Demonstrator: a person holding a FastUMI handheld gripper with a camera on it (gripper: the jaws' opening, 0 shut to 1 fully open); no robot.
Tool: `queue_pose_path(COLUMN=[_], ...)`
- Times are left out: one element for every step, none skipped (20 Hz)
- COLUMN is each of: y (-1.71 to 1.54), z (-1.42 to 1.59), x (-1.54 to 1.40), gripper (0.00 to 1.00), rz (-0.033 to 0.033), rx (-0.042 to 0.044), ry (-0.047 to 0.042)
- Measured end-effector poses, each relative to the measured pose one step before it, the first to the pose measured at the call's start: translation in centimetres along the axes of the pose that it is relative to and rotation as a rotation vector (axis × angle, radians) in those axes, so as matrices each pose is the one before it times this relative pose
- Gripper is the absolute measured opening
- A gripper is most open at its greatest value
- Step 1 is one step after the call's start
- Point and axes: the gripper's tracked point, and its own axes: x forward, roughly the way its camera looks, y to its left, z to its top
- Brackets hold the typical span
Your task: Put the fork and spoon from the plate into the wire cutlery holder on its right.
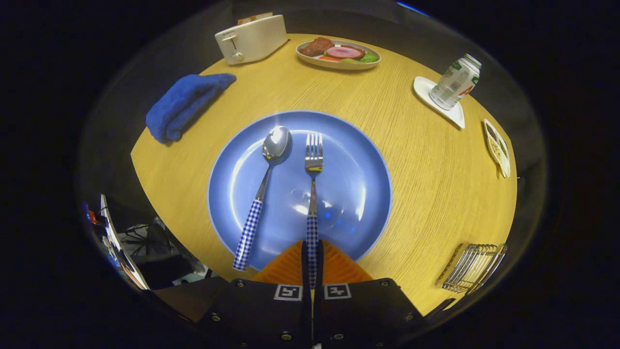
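Observation:
A blue plate (358,184) lies on the round wooden table just ahead of my fingers. On it rest a spoon (264,191) on the left and a fork (313,179) on the right, both with blue-white checked handles. My gripper (312,257) has its orange fingers (339,266) closed around the fork's handle end at the plate's near rim. The spoon's handle sticks out over the near rim, left of my fingers. The wire cutlery holder (472,266) stands on the table to the right of the plate, level with my fingers.
Beyond the plate are a folded blue towel (184,104), a white toaster (252,39), a dish of food (338,53), a can on a white saucer (455,82) and a small divided dish (498,145). The table's near-left edge drops off beside the spoon.

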Motion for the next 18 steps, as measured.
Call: queue_pose_path(y=[0.068, 0.059, 0.08, -0.062, -0.135, -0.351, -0.322, -0.187, -0.19, -0.312, -0.544, -0.712, -0.54, -0.501, -0.596, -0.913, -1.08, -0.988], z=[-0.147, 0.189, 0.091, -0.037, -0.116, 0.266, 0.206, 0.049, -0.305, -0.232, -0.675, -0.658, -0.882, -0.802, -0.966, -0.953, -0.994, -1.168], x=[0.021, -0.062, -0.054, -0.147, -0.447, -0.517, -0.494, -0.751, -1.076, -1.147, -1.12, -1.266, -1.319, -1.258, -1.086, -1.129, -1.056, -0.995], gripper=[0.02, 0.02, 0.02, 0.02, 0.02, 0.02, 0.02, 0.02, 0.02, 0.02, 0.02, 0.02, 0.02, 0.02, 0.02, 0.02, 0.02, 0.02], rz=[0.00357, 0.00828, 0.00436, 0.0034, -0.00494, -0.01137, -0.0091, -0.00176, -0.00114, -0.00145, -0.00726, -0.00855, -0.0028, 0.00803, 0.00365, -0.0126, -0.01665, -0.01817], rx=[-0.00618, -0.00078, -0.0078, -0.00656, -0.0143, -0.01563, -0.01137, -0.00743, -0.00766, -0.01478, -0.02145, -0.01726, -0.00892, 0.01163, 0.01411, 0.00557, 0.00473, 0.00599], ry=[0.02303, 0.00157, 0.00066, 0.00654, 0.00004, -0.01288, -0.01334, -0.00273, 0.00267, 0.00672, 0.01714, 0.0142, 0.01165, 0.00866, 0.00885, 0.01126, 0.00951, 0.01349])
